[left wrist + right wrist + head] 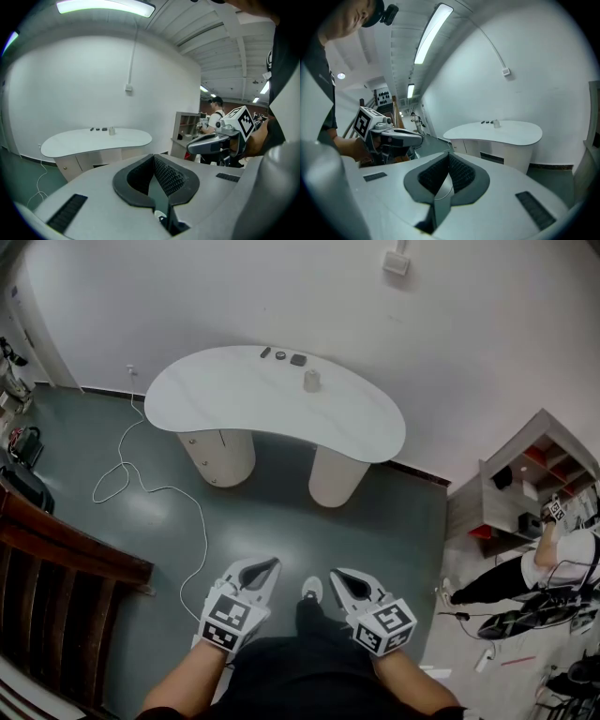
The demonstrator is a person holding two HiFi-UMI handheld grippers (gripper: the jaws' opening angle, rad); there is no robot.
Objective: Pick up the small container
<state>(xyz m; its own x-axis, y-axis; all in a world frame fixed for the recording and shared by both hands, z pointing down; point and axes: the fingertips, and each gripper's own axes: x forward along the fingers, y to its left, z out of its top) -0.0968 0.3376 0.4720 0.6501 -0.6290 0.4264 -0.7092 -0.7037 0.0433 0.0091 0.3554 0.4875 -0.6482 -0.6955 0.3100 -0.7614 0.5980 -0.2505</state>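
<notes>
The small container (312, 381), a pale little cylinder, stands on the far half of a white kidney-shaped table (234, 409) across the room. It also shows as a speck in the left gripper view, container (112, 131), and in the right gripper view, container (496, 123). Both grippers are held low near my body, far from the table. My left gripper (271, 564) is shut with nothing between its dark ridged pads (166, 176). My right gripper (338, 575) is shut and empty too, its pads (459, 171) meeting at the tip.
Three small dark items (280, 355) lie in a row behind the container. A white cable (159, 488) snakes over the grey floor left of the table. Dark wooden furniture (56, 554) stands at the left. A shelf unit (525, 484) and a person (553, 568) are at the right.
</notes>
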